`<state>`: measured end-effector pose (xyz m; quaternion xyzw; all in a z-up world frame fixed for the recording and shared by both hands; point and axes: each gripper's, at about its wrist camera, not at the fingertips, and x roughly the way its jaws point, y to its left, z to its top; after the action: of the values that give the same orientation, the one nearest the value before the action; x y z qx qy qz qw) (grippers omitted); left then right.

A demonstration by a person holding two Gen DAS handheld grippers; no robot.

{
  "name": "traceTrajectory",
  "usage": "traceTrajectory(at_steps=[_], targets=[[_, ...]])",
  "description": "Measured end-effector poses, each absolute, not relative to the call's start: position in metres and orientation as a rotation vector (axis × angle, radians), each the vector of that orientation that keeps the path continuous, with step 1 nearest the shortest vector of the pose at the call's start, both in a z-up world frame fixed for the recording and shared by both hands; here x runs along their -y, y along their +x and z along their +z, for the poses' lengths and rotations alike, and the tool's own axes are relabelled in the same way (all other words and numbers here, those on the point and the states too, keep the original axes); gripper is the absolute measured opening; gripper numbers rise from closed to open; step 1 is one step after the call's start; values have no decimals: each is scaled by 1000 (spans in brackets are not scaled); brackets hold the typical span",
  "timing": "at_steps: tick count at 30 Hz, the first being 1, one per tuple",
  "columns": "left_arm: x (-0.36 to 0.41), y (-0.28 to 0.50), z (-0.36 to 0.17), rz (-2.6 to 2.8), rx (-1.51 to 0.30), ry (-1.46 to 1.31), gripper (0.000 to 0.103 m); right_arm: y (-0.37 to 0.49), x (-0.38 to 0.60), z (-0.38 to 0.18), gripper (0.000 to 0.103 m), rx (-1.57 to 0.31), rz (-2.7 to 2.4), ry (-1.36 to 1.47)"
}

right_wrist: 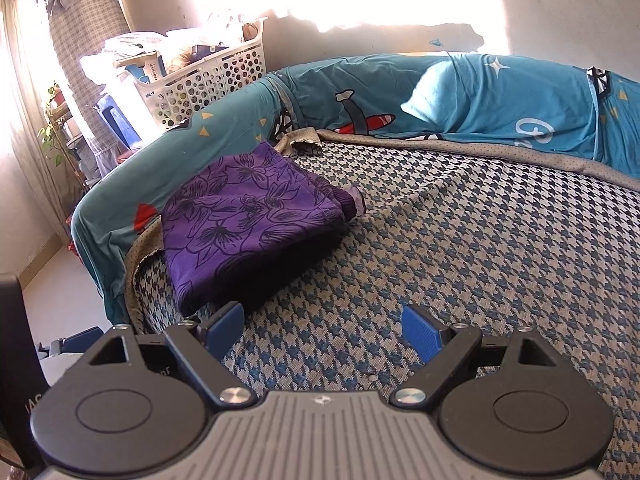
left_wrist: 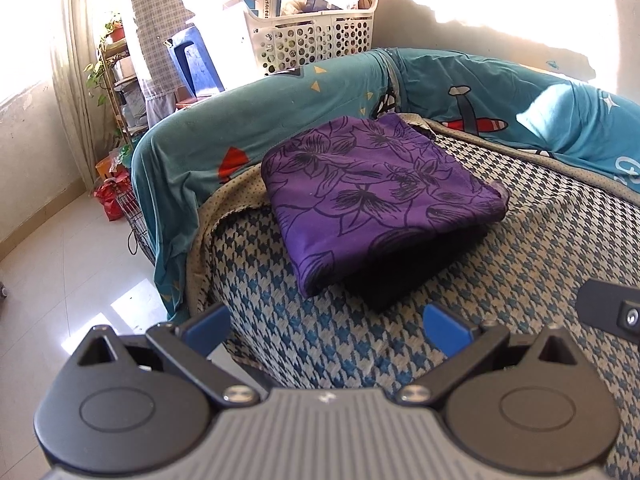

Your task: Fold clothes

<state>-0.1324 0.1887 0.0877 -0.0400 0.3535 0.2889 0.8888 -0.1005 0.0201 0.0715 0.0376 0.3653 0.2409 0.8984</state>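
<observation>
**Folded garment set aside; both grippers open and empty**

The purple garment [left_wrist: 376,196] lies folded into a compact rectangle on the houndstooth mat [left_wrist: 520,264]; it sits near the mat's left corner, close to the teal sheet [left_wrist: 224,132] draped over the raised edge behind it; a dark layer [left_wrist: 400,272] shows beneath its near edge, whether lining or a second item cannot be told. Judged from this layout, the piece is parked at the corner to keep the rest of the mat available for work; its fold looks complete.

The left gripper [left_wrist: 326,326] is spread wide; nothing sits between its blue pads [left_wrist: 444,322]; it hangs just short of the garment's near edge, apart from it. The right gripper [right_wrist: 322,330] is likewise spread wide and empty; it points at bare mat, with the garment off to its left; its left pad [right_wrist: 226,320] appears near the dark layer's edge, contact not evident.

Beyond the sheet, a white basket [left_wrist: 316,36] holds loose items; no further unfolded garment is visible on the mat.
</observation>
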Motion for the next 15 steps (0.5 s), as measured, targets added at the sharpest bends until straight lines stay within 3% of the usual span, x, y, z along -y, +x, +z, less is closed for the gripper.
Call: traceTrajectory(at_steps=[15], targets=[[-191, -136, 87, 600, -738, -161, 103, -111, -23, 82, 88, -733, 513, 59]])
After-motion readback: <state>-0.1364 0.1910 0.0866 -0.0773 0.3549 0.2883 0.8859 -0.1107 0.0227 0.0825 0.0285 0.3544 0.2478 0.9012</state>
